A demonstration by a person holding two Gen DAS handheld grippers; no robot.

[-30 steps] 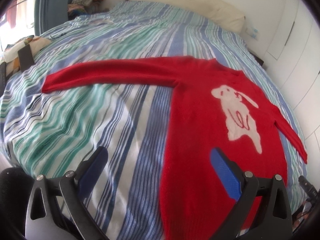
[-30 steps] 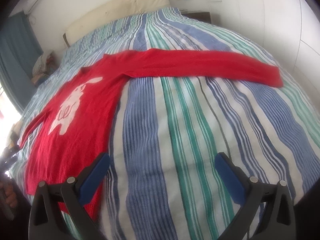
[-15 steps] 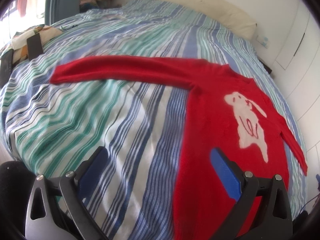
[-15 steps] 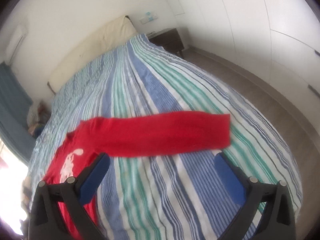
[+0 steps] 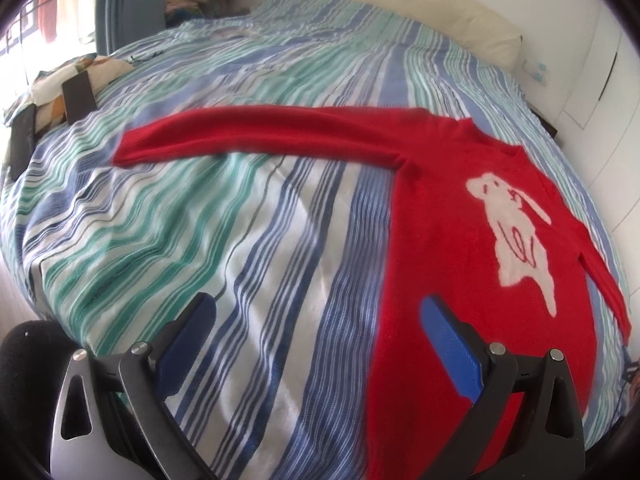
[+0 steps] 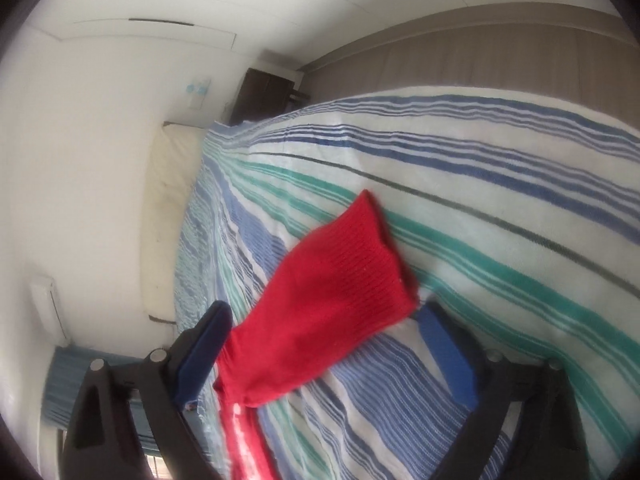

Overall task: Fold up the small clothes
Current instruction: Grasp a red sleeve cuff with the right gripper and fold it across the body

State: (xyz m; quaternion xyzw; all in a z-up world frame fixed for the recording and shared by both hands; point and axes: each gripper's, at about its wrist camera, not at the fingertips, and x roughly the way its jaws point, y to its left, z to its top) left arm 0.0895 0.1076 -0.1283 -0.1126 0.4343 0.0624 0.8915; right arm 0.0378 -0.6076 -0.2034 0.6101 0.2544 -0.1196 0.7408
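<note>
A red sweater (image 5: 440,240) with a white animal motif (image 5: 516,232) lies flat on the striped bed. One long sleeve (image 5: 260,132) stretches out to the left in the left wrist view. My left gripper (image 5: 316,304) hangs open over the bedspread beside the sweater's lower left side, its right finger above the red knit. In the right wrist view, the cuff end of a sleeve (image 6: 340,272) lies between the blue pads of my right gripper (image 6: 326,312). Its jaws are closing, but the pads stand apart from the cloth.
The striped bedspread (image 5: 200,220) covers the whole bed, with a cream pillow (image 5: 440,12) at its head. Dark flat objects (image 5: 78,96) and patterned cloth sit at the left edge. A dark nightstand (image 6: 264,96), white wardrobe doors (image 5: 600,80) and brown floor (image 6: 480,52) border the bed.
The right gripper has rolled and travelled along the sleeve to its cuff, which now lies between its fingers. The left gripper has barely moved, and the sweater lies as before.
</note>
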